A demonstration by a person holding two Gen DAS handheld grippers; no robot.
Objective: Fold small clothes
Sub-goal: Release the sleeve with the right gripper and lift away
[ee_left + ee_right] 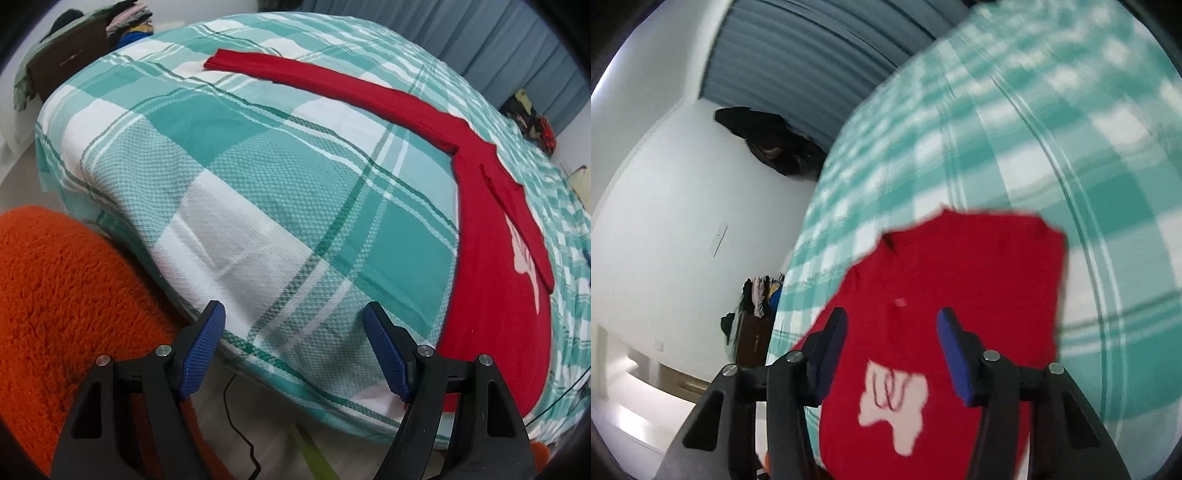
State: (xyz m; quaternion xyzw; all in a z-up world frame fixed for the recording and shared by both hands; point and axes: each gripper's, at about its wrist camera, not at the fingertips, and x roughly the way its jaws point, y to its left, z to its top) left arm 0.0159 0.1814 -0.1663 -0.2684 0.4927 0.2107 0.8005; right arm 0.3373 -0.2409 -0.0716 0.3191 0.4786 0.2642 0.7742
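Observation:
A small red long-sleeved top (pixel 491 266) lies on a bed with a teal and white checked cover (pixel 258 177). One sleeve (pixel 314 79) stretches far across the bed; the other is folded over the body. My left gripper (pixel 293 317) is open and empty over the bed's near edge, left of the top. In the blurred right wrist view the red top (pixel 960 280) with a white print (pixel 894 410) lies under my open right gripper (pixel 892 321), which hangs just above it.
An orange fluffy cushion (pixel 66 310) sits at the near left below the bed edge. A dark cabinet with piled clothes (pixel 74 55) stands at the far left. Blue curtains (pixel 498 37) hang behind the bed. A black cable (pixel 236 417) runs on the floor.

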